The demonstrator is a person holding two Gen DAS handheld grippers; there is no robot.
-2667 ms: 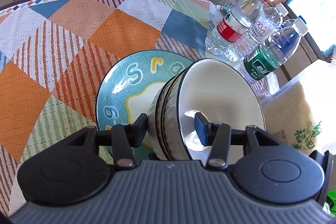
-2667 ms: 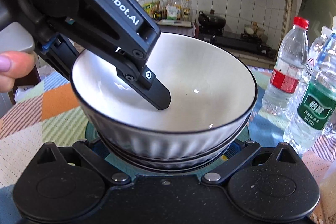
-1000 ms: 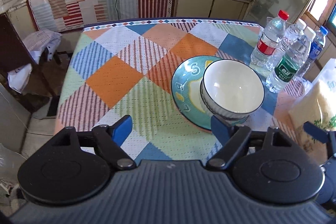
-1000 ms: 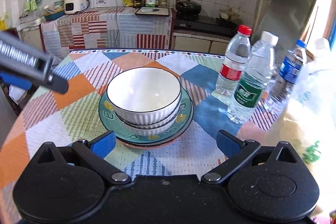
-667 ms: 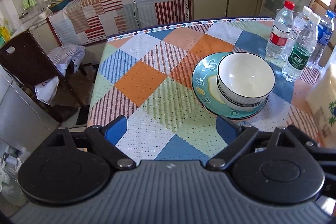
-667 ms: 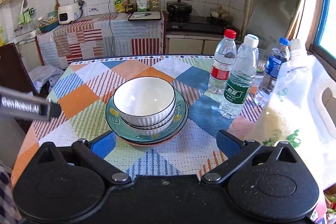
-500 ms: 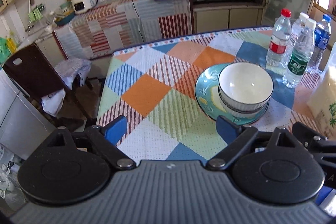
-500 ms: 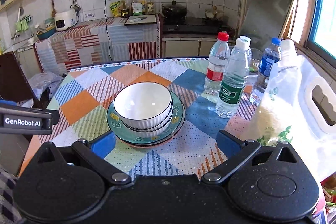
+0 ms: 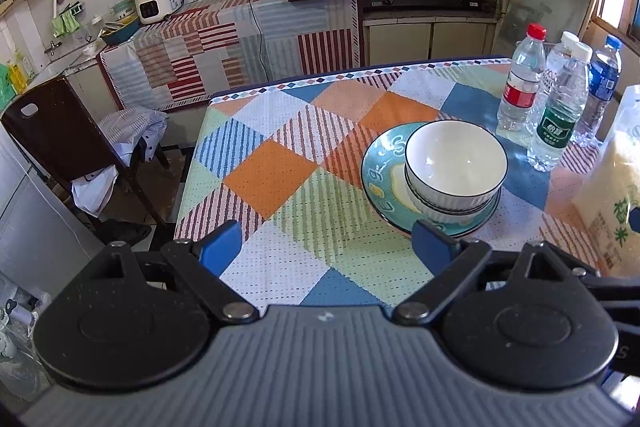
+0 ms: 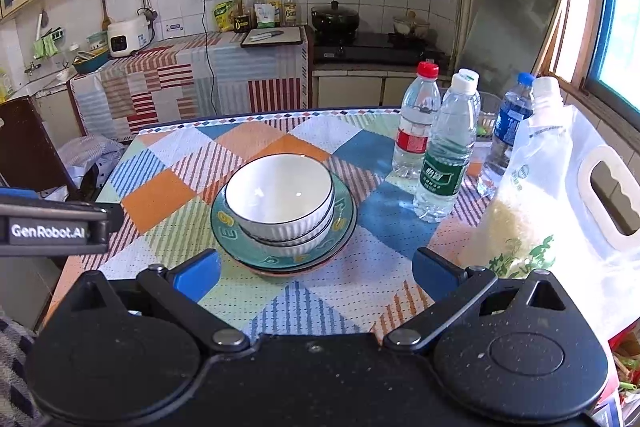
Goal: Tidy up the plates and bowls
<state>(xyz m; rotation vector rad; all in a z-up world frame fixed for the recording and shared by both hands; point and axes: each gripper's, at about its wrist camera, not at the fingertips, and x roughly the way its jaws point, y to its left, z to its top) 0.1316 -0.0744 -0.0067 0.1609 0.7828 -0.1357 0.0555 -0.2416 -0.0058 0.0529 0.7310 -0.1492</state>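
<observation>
The patchwork-clothed table [image 10: 168, 203] carried everything. On it, just left of the water bottles [image 10: 440, 163], the stacked plates [image 10: 344, 223] sat, a teal one on top. On that stack sat the nested white bowls [image 10: 280, 195]. So the organizing looked finished, with no other dishes visible on the table. The left gripper [image 9: 324, 243] and right gripper [image 10: 316, 271] both stood wide apart and empty, near the stack.
</observation>
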